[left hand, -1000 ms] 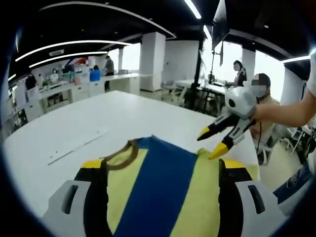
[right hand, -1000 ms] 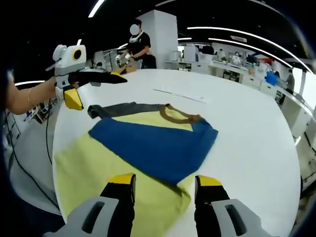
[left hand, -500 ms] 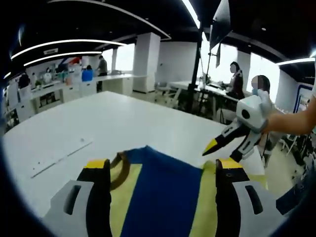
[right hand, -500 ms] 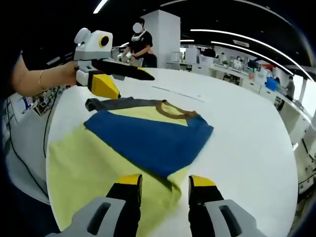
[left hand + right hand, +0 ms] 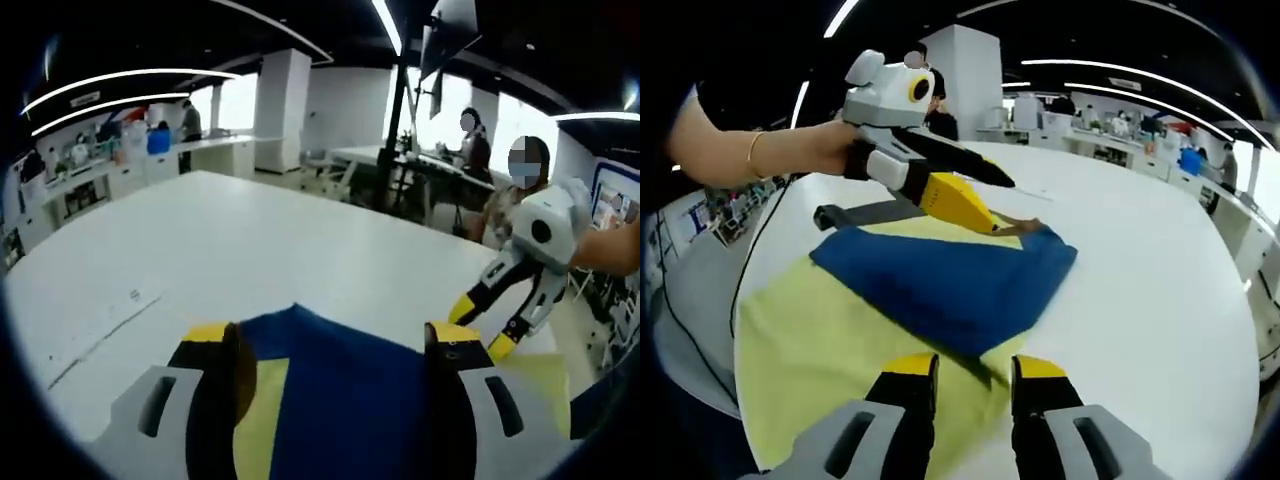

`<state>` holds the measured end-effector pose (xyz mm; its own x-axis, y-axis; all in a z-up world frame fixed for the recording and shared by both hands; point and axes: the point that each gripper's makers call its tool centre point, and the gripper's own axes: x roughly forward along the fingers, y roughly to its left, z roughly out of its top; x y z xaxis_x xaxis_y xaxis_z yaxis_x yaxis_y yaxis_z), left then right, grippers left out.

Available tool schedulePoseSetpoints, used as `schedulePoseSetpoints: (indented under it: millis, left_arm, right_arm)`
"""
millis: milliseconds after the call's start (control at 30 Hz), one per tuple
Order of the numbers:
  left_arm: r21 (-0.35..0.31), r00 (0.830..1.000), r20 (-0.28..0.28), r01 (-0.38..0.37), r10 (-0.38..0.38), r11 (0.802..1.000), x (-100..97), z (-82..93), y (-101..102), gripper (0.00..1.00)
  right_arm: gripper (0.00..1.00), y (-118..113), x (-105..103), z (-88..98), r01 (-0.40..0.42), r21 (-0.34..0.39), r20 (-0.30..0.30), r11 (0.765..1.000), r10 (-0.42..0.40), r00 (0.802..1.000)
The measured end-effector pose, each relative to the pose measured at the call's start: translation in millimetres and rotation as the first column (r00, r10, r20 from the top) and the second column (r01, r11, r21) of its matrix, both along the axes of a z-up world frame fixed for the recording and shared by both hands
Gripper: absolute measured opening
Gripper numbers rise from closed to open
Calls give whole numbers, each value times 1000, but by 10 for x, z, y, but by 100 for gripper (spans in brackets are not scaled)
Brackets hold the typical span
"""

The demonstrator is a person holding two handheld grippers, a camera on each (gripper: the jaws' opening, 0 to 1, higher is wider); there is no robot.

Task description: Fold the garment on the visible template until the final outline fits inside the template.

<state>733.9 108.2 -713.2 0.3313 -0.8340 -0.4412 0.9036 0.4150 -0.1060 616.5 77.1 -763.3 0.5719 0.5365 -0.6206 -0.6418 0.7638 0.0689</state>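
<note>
shirt lies flat on the white table, yellow body with a blue panel folded diagonally across it, brown collar and a dark sleeve at the far side. in the left gripper view the same shirt sits directly between and under that gripper's jaws, blue part up the middle, a yellow strip beside it.

change over the last second: left gripper has come in from well off the far edge to right above the collar area in the right gripper view, yellow-tipped jaws apart, nothing between them. its own view has closed on the cloth too; less of the collar shows now. right gripper has also eased nearer the near hem; its jaws stand apart with a narrower gap than before, the blue fold's corner just ahead of them, not clamped on anything. in the left gripper view the right gripper hangs by the table's far edge, jaws apart.

cloth outline itself looks unchanged across the frames.

judgement: both grippers are lining up for the next fold, left at the collar end, right at the hem. no template outline can be made out under the shirt, so fit cannot be checked. task is partway, more folding needed.
</note>
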Motion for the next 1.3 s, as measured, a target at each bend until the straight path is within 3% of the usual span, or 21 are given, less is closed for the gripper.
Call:
schedulePoseSetpoints:
  millis: [233, 367, 467, 800, 967, 1133, 1300]
  left_arm:
    - [37, 999, -22, 26, -26, 999, 129, -210, -141, 62]
    - [20, 997, -70, 42, -41, 999, 186, -310, -212, 46]
    - [44, 994, -78, 79, -75, 996, 166, -398, -244, 36]
    - [108, 986, -117, 135, -123, 985, 168, -659, -244, 29]
    - [110, 986, -99, 147, -136, 983, 169, -603, -260, 21]
    - [127, 983, -96, 167, -156, 978, 123, -595, -302, 7]
    - [152, 984, -89, 167, -154, 974, 135, -591, -288, 1]
  right_arm:
    - [22, -15, 39, -10, -7, -17, 20, 1000, 7, 1000]
    - [20, -6, 49, -2, -16, -26, 30, 1000, 17, 999]
    - [20, 24, 35, -20, -27, -25, 23, 999, 27, 999]
    - [12, 65, 43, -129, -76, -98, 26, 992, 79, 997]
    - [10, 46, 45, -135, -82, -124, 31, 989, 87, 996]
    - [8, 49, 67, -120, -88, -148, 50, 985, 97, 994]
    - [8, 67, 40, -139, -129, -205, 56, 970, 143, 988]
